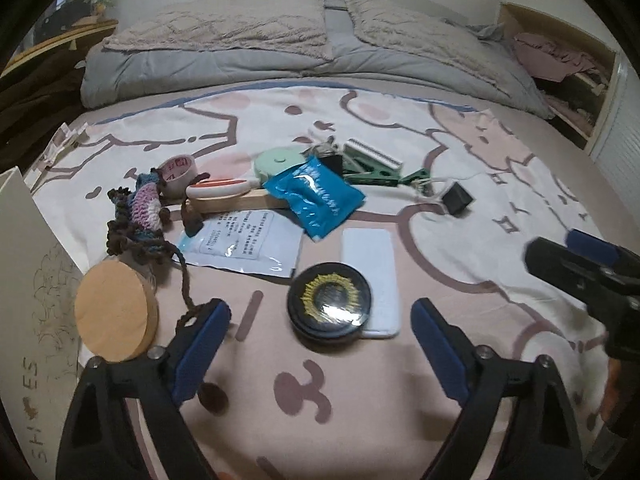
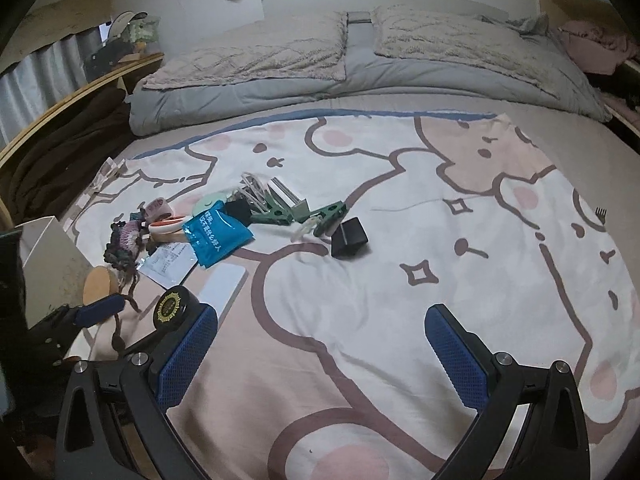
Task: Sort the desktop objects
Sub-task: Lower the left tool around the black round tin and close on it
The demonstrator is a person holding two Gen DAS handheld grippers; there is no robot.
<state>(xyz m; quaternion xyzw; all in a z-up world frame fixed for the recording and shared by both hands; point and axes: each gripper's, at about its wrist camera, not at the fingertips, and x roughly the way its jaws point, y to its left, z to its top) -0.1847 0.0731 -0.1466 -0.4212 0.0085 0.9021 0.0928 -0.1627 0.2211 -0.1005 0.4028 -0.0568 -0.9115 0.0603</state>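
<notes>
My left tongs (image 1: 320, 344) are spread wide over the bed with nothing gripped; the black round tin (image 1: 329, 306) with the gold sunburst lid lies on the blanket between and just beyond the blue pads (image 1: 204, 350), touched by neither. My right tongs (image 2: 320, 354) also stand wide open and hold nothing, with only the cartoon-print blanket (image 2: 400, 280) between their fingers. In the left view the right tongs show at the right edge, near the tin but apart from it.

The tin overlaps the near end of a white flat rectangular case (image 1: 370, 264). To its left a round wooden disc (image 1: 116, 310) sits beside a white cardboard box (image 1: 28, 280) at the left edge. A strand of brown yarn runs from the left pad up to a crocheted purple and blue piece (image 1: 142, 212).

Further out lies a clear document pouch (image 1: 244, 244) with printed text, and over its far corner a bright blue foil packet (image 1: 316, 196). Behind these I see a wooden block (image 1: 236, 202) with a white and orange oval item (image 1: 218, 189) on it, a tape roll (image 1: 178, 174), a pale green round thing (image 1: 276, 162), green clips (image 1: 372, 174) and a small black cube (image 1: 457, 198) on a white cord. Grey quilt and pillows (image 1: 224, 28) fill the head of the bed.
</notes>
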